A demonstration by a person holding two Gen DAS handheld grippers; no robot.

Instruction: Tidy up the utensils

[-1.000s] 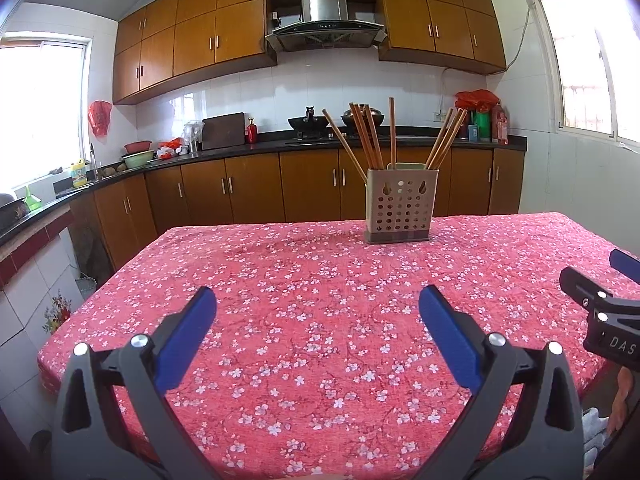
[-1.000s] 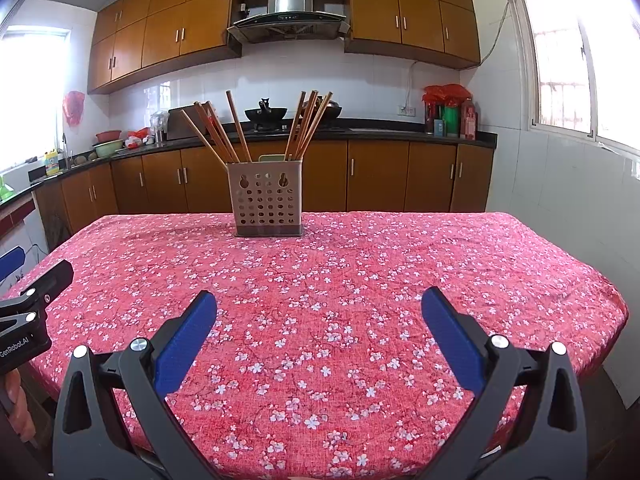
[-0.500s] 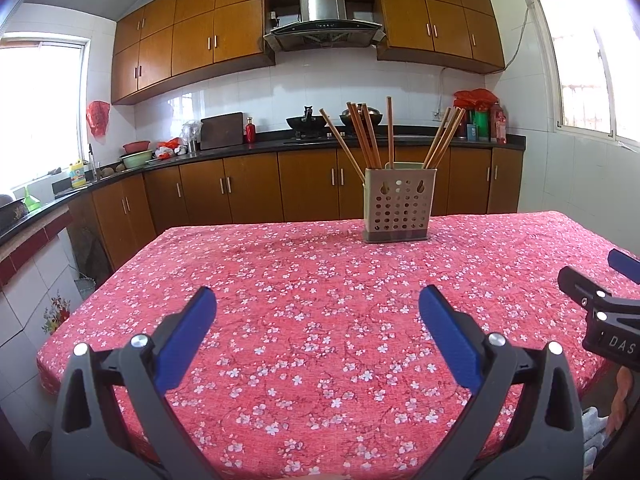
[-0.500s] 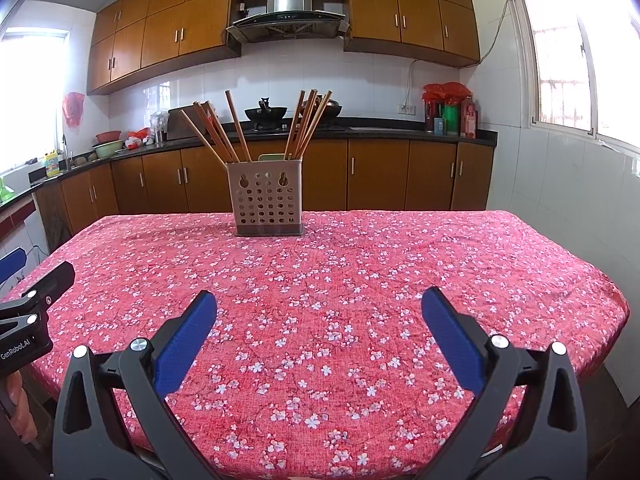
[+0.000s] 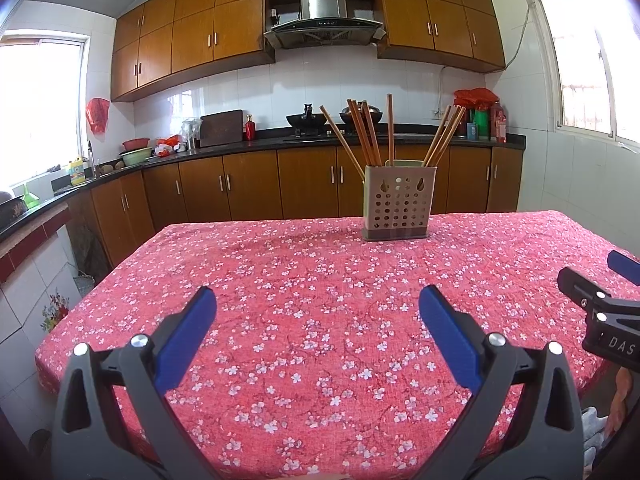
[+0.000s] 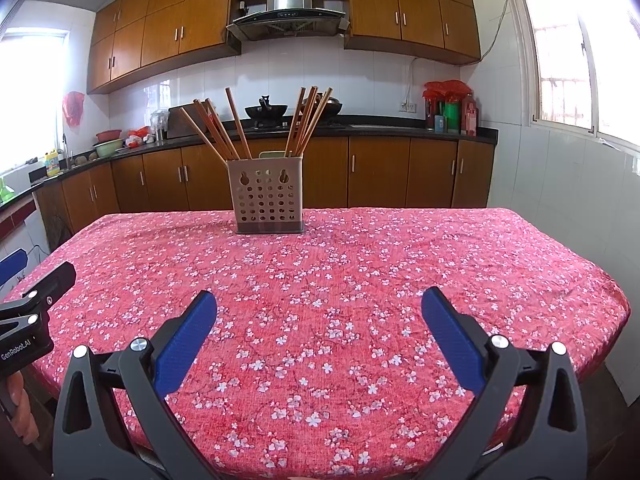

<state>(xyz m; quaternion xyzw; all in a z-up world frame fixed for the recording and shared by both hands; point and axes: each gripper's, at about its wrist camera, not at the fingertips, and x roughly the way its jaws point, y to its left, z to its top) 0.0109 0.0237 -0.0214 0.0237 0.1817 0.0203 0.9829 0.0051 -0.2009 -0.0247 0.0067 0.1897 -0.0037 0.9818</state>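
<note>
A beige perforated utensil holder (image 5: 397, 204) (image 6: 265, 196) stands upright at the far side of the table. Several brown wooden chopsticks (image 5: 362, 132) (image 6: 308, 120) lean out of it in two bunches. My left gripper (image 5: 318, 300) hovers open over the near table edge, nothing between its blue pads, far short of the holder. My right gripper (image 6: 319, 304) is likewise open and empty above the near edge. Each gripper shows at the side of the other's view: the right one (image 5: 600, 280) and the left one (image 6: 28, 276).
A red tablecloth with white blossoms (image 5: 320, 280) (image 6: 360, 272) covers the table. Behind stand brown cabinets and a dark counter (image 5: 240, 148) with a wok (image 6: 266, 111), bottles and bowls. A tiled wall and window lie to the right.
The left wrist view has drifted slightly, so the holder sits a touch lower and further left in it. The right gripper is almost still. Both stay open.
</note>
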